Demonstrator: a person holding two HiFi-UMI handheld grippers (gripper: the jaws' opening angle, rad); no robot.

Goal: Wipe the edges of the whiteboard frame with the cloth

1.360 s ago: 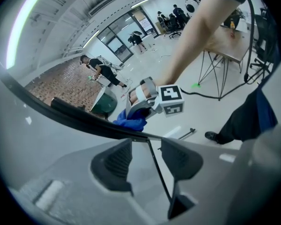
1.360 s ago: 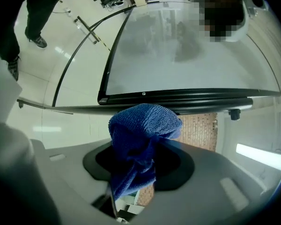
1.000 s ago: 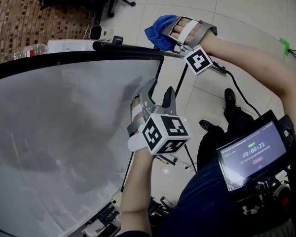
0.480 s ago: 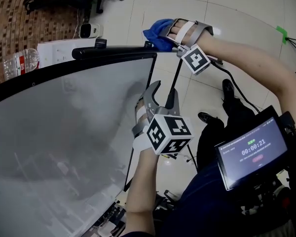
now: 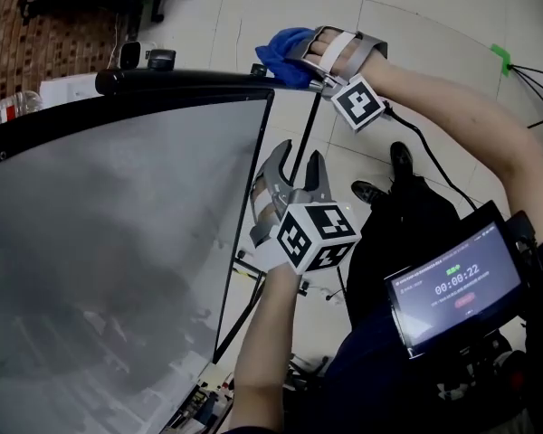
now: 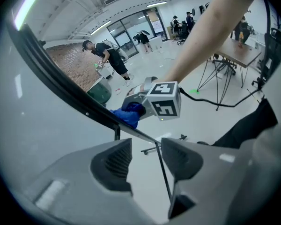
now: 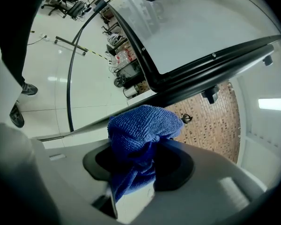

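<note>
Blue cloth [image 7: 141, 128] clamped in right gripper [image 7: 139, 159] at whiteboard frame [image 5: 185, 80] corner | left gripper [image 6: 146, 159] parted, empty | step: apparently starting an edge wipe | next: press, slide along frame

Left gripper [image 6: 146, 159] parted; right gripper [image 7: 139, 158] clamped.

A blue cloth [image 5: 282, 54], bunched into a wad, is held at the top corner of the whiteboard frame [image 5: 190, 80], which is black and narrow and stands upright.
</note>
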